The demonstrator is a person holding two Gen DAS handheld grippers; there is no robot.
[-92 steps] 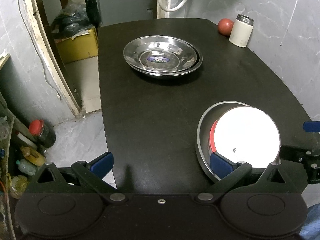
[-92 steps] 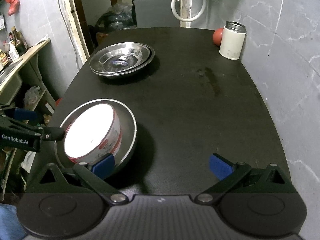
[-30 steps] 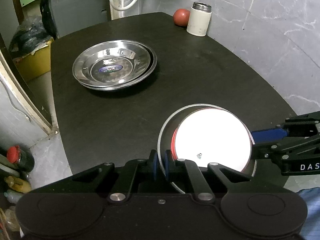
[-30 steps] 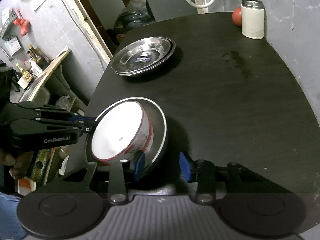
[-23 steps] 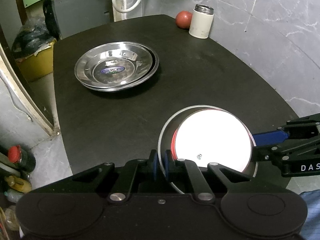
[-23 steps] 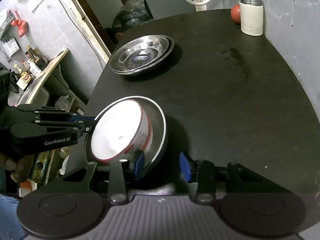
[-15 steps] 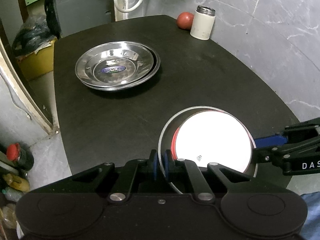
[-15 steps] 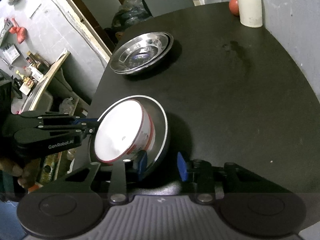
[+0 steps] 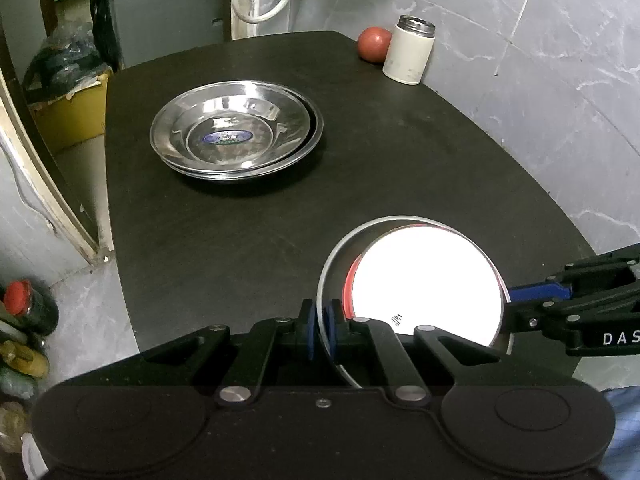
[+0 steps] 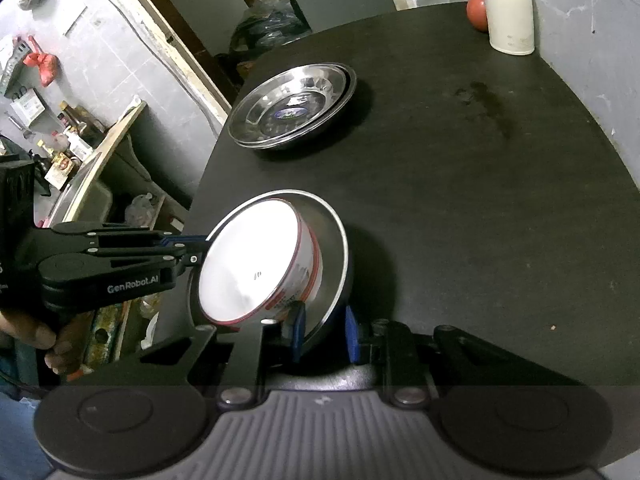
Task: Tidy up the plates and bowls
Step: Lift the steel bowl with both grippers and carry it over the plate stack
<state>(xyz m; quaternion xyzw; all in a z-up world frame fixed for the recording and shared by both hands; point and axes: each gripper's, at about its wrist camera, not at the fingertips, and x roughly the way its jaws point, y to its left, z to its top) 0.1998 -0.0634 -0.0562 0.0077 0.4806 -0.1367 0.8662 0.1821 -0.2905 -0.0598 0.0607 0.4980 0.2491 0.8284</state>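
Both grippers now clamped on the near steel plate, versus spread wide and clear of it three seconds back. Left gripper pinching the plate's near-left rim, pads pressed together on the metal. Right gripper straddling the opposite rim, narrowed onto it; gap beside the outer pad, so full contact hard to confirm. Plate appears lifted and tilted off the black table, white bowl with red band riding inside. Stack of steel plates sits well apart, further along the table. Likely meaning: two-handed carry under way, plate plus bowl headed toward that stack. Bowl interior blown out white, contents unreadable. Plate underside and lift height hidden. Thermos and red ball in far corner.
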